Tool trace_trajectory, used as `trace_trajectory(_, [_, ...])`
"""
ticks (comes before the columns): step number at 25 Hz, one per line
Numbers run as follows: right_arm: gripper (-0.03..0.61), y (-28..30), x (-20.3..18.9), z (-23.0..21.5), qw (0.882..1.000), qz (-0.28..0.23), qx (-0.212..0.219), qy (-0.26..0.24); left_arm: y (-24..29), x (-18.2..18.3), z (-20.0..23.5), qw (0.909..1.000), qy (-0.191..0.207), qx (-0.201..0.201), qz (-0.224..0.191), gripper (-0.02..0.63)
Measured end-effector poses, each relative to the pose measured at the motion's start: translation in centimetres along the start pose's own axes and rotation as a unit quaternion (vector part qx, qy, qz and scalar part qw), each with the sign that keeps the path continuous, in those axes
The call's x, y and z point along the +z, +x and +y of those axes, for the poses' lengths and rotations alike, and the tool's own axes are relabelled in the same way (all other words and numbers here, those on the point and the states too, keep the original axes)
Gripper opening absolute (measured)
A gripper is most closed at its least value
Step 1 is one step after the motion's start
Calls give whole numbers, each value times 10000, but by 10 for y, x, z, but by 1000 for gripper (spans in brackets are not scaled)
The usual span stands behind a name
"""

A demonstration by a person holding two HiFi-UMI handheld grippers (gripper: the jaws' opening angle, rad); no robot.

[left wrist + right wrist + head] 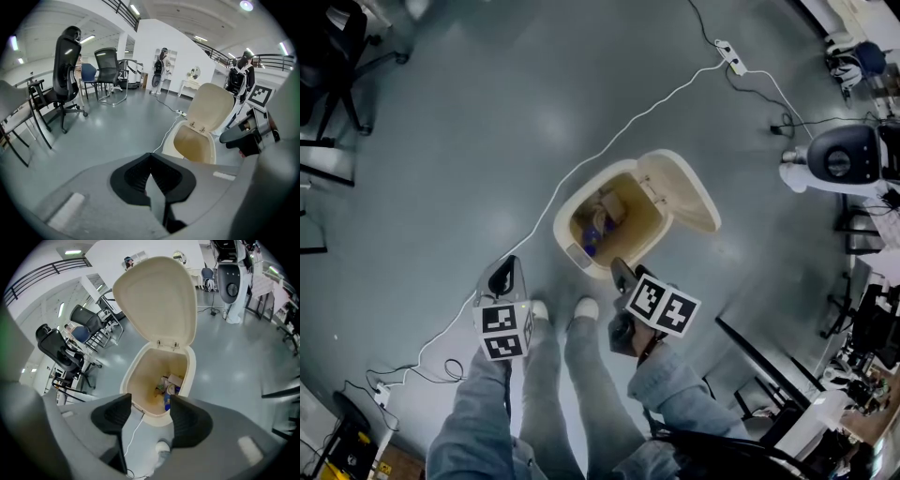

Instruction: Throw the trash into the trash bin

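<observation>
Right fingers spread, empty; left fingers clenched, empty. Trash seen inside bin beyond right fingers. Lid could be knocked shut, cable between fingers snagged, if lowered.

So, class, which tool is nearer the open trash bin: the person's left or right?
Right. The right tool hangs at the near rim of the trash bin, jaws apart and empty, aimed inside. The left tool is farther off, out to the bin's left, jaws together.
</observation>
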State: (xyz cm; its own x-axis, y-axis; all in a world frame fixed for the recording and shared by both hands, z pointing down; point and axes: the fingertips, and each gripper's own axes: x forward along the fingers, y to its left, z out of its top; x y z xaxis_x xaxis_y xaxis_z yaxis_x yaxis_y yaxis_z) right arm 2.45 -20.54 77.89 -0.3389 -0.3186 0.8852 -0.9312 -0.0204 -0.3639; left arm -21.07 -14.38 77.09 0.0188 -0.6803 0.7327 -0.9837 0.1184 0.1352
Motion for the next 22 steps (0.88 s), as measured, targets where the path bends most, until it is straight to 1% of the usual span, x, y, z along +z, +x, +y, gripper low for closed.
trace_trajectory(4, [245,-12,4,-1,9998,-179,32,-72,-11,10,-10,9998,64,-85,-169,8])
trace_trajectory(6, [215,-19,8,2,9995,-273,69,-153,-17,20,-17,9993,178,-155,-284,8])
trace_trajectory(8, [210,-27,9,6,9991,-346,116,-226,-24,31,-22,9985,296,-207,-402,8])
trace_trajectory(11, [165,-46,12,16,9985,-445,263,-201,-36,52,-30,9973,427,-259,-547,8])
trace_trajectory(15, [100,-99,19,32,9968,-617,434,-255,-74,85,-48,9960,457,-368,-671,8])
trace_trajectory(16, [93,-114,23,37,9963,-668,447,-289,-85,96,-53,9957,452,-402,-705,8])
trace_trajectory(20, [17,-166,46,48,9931,-1045,408,-344,-114,142,-67,9932,530,-544,-887,8])
trace_trajectory(22, [5,-198,55,49,9915,-1191,317,-407,-135,163,-76,9923,547,-606,-936,8])
